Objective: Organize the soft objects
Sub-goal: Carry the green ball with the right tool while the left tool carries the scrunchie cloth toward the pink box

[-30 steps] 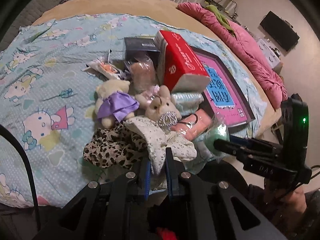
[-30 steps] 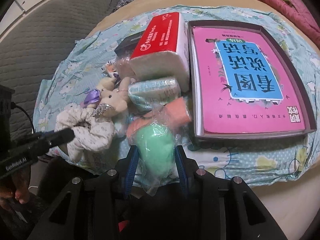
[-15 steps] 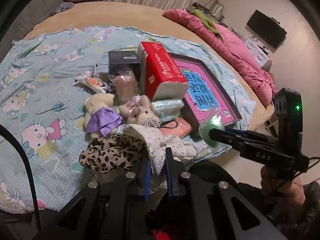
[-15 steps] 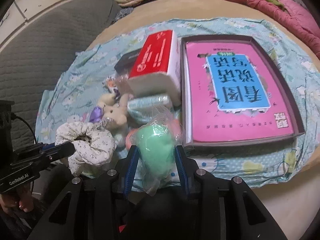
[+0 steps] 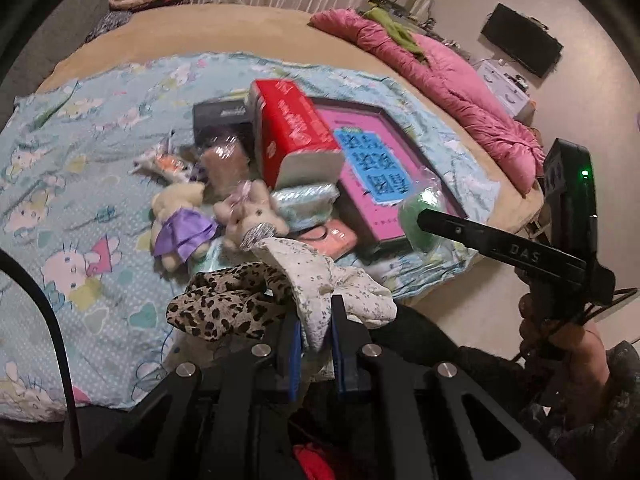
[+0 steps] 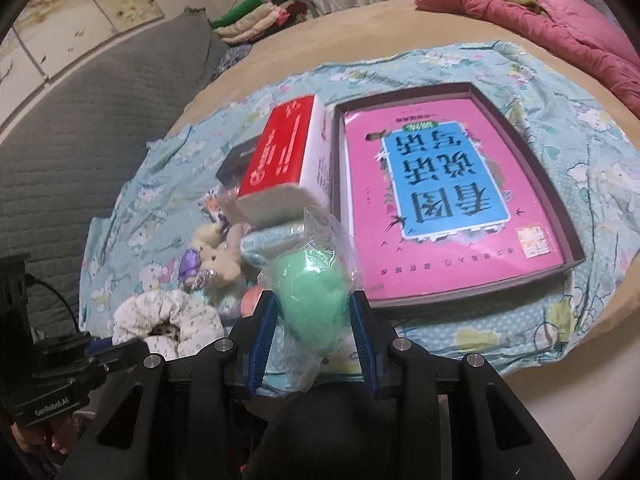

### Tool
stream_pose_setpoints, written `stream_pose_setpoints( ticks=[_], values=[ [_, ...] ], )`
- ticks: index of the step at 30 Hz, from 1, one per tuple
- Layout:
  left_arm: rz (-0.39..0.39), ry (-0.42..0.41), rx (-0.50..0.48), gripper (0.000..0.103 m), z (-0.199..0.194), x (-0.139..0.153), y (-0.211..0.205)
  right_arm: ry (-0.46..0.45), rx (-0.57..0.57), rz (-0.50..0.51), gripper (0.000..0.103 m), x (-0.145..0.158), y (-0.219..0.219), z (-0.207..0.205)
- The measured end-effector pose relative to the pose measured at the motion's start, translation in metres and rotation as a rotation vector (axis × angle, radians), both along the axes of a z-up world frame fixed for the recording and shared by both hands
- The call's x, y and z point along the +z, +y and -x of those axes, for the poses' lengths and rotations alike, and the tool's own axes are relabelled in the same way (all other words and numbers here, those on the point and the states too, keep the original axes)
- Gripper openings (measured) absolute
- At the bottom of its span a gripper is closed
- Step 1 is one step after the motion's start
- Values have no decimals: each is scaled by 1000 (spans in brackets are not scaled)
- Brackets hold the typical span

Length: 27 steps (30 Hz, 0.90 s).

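Green plush between right jaws.

The left gripper pinches a white floral scrunchie between its blue pads, with a leopard-print scrunchie hanging just beside it on the left. Ahead, on the Hello Kitty sheet, lie a teddy bear in a purple dress, a plush bunny, a red tissue box and a pink book in a dark tray. At right, the right gripper clasps a green soft toy in clear wrap.
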<state>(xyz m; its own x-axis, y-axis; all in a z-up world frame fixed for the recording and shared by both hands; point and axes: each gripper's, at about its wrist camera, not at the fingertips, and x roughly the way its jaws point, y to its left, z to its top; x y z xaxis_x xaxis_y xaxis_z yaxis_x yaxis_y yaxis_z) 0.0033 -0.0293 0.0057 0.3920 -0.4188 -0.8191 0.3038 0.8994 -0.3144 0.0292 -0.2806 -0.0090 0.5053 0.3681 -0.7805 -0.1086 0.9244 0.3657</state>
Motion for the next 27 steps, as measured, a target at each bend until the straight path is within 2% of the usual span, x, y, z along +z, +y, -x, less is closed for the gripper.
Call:
stream_pose_setpoints(
  ticks=[7, 16, 27],
  values=[
    [9, -68, -23, 13, -6, 27, -19, -54, -66, -11, 38, 18, -25, 5],
    [9, -112, -64, 13, -27, 41, -63, -112, -210, -27, 38, 26, -68, 10],
    [1, -122, -95, 13, -76, 35, -128, -134, -331, -50, 39, 22, -110, 5]
  ],
)
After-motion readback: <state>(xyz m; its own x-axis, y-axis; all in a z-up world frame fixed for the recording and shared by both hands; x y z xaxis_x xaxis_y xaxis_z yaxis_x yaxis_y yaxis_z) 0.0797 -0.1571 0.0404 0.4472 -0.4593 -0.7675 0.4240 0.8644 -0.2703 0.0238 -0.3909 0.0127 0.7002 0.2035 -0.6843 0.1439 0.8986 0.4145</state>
